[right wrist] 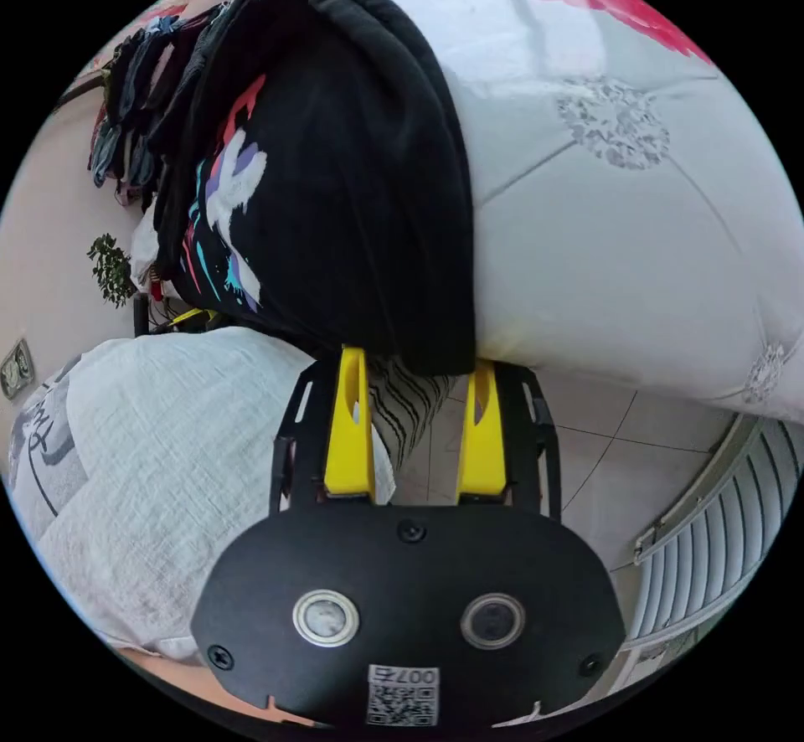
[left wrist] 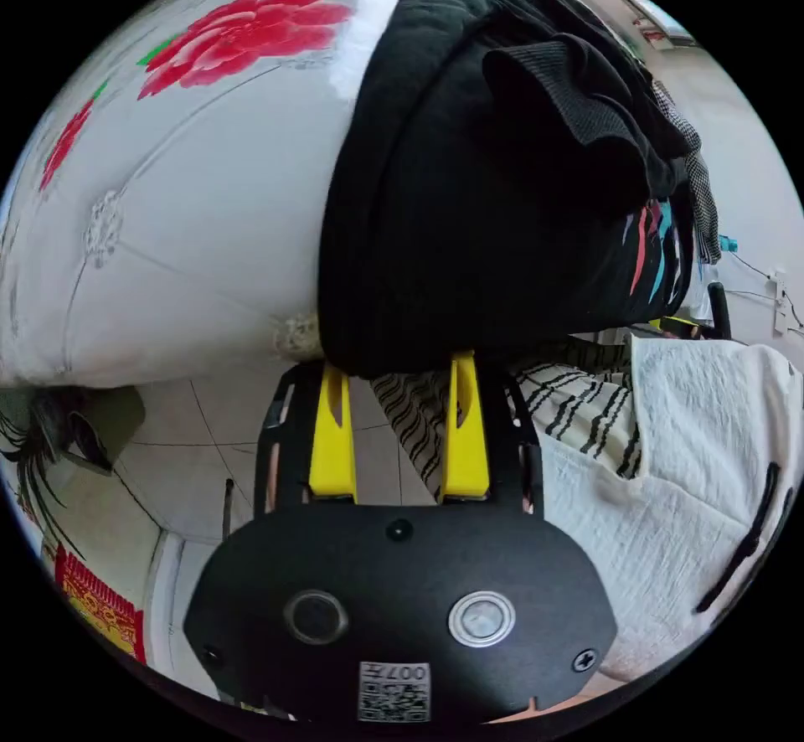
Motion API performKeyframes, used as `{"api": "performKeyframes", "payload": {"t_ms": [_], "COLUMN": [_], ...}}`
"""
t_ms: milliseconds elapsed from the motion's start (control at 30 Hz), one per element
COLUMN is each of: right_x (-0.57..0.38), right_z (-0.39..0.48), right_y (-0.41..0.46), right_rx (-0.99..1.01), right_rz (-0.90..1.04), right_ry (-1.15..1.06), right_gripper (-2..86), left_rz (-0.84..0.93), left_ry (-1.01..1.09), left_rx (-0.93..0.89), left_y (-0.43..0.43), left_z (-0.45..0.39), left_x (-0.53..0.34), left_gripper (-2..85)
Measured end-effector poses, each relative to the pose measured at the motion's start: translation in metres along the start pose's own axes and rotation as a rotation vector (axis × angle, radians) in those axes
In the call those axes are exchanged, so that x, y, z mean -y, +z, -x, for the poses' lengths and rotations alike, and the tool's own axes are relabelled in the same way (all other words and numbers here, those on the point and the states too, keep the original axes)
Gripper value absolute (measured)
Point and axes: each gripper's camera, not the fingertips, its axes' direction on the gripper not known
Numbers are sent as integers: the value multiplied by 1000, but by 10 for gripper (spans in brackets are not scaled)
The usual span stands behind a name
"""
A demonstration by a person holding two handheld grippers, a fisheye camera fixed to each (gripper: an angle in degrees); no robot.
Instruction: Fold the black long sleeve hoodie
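The black hoodie (left wrist: pixel 469 214) lies bunched in a thick fold on a white bed cover (left wrist: pixel 209 214) printed with red flowers. A ribbed cuff rests on top, and a colourful print (left wrist: pixel 653 248) shows on its side. My left gripper (left wrist: pixel 400 369) is at the hoodie's near edge, yellow jaws wide apart, tips hidden under the overhanging cloth. In the right gripper view the same hoodie (right wrist: pixel 352 172) hangs over the bed's edge (right wrist: pixel 628 231). My right gripper (right wrist: pixel 416 357) stands likewise, jaws spread with tips tucked under the hem.
A person in a white textured top (left wrist: pixel 670 482) and a striped garment (left wrist: pixel 578 415) stands close against the bed. Tiled floor (right wrist: pixel 603 457) lies below. White slats (right wrist: pixel 712 541) line the lower right. Other clothes (right wrist: pixel 126 105) pile up beyond the hoodie, near a plant (right wrist: pixel 109 269).
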Motion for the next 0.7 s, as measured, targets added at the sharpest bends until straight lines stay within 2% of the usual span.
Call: {"api": "performKeyframes", "payload": {"t_ms": [67,100,267,333,433,500,567,633,700], "right_x": [1,-3,-37,-51,-53,-42,-22,15,36], "right_z": [0,0,1,-4,-12,-12,-8,-5,-5], "right_y": [1,-1,-31,-57,-105,-140,-177,-219,-236], "right_rx": [-30,-15,151,267,427,513,601,675,720], "right_rz": [25,35,-49,-131,-277,-375,-475,-651,-820], "right_ry": [-7,-26,-157,-193,-245,-292,-342,-278,-172], "right_gripper": [59,43,7,2,-1,-1,1,8,19], "left_rz": [40,31,-90,-177,-389,-569,-668,-752,-876], "left_ry": [68,153,267,296,350,447,474,372,51], "left_rx": [38,-15,-332,-402,-637,-738,-781,-801,-782], "left_y": [4,0,-54,-83,-143,-194,-226,-250,-262], "left_z": [-4,-4,28,42,71,86,96,108,127], "left_x": [4,1,-29,-43,-45,-24,12,59,106], "left_gripper": [46,38,19,14,7,6,10,21,44]}}
